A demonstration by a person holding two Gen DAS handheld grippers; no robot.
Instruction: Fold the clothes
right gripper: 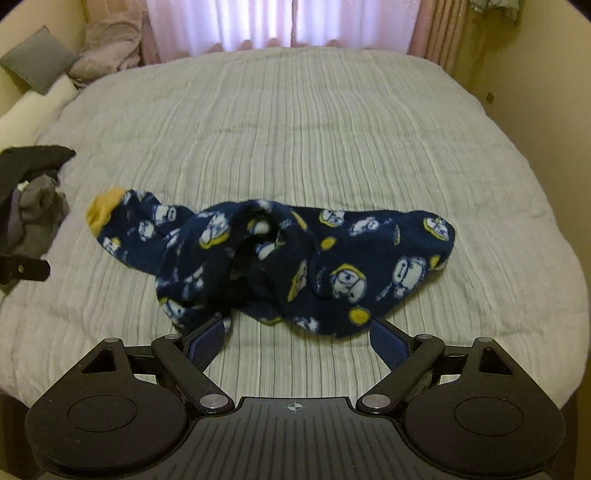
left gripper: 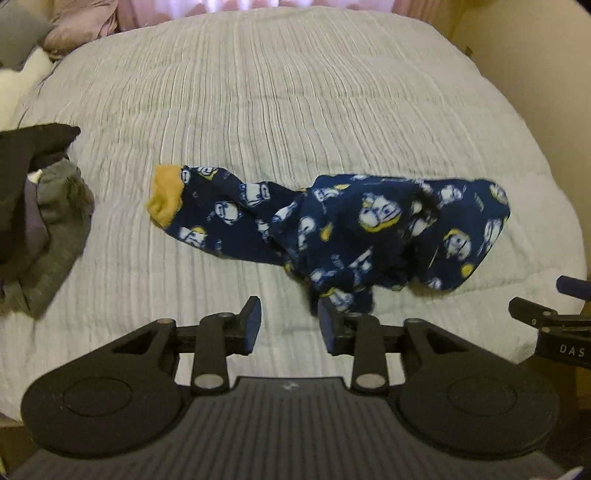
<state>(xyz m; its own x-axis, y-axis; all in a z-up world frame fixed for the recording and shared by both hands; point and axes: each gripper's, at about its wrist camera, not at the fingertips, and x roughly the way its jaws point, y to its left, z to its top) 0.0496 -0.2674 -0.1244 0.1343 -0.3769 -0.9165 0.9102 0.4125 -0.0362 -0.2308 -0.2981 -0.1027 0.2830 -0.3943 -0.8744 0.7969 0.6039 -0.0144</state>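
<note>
A navy fleece garment printed with white and yellow cartoon figures lies crumpled on the bed, and one mustard-yellow cuff points left. My left gripper is open just in front of the garment's near edge, its right finger touching a hanging fold. In the right wrist view the same garment fills the middle, cuff at the left. My right gripper is open wide, its fingers at either side of the garment's near hem, with nothing pinched between them.
A pale ribbed quilt covers the bed. A heap of dark and grey clothes sits at the left edge. Pillows and a pinkish bundle lie at the far left corner, curtains behind. The other gripper shows at the right.
</note>
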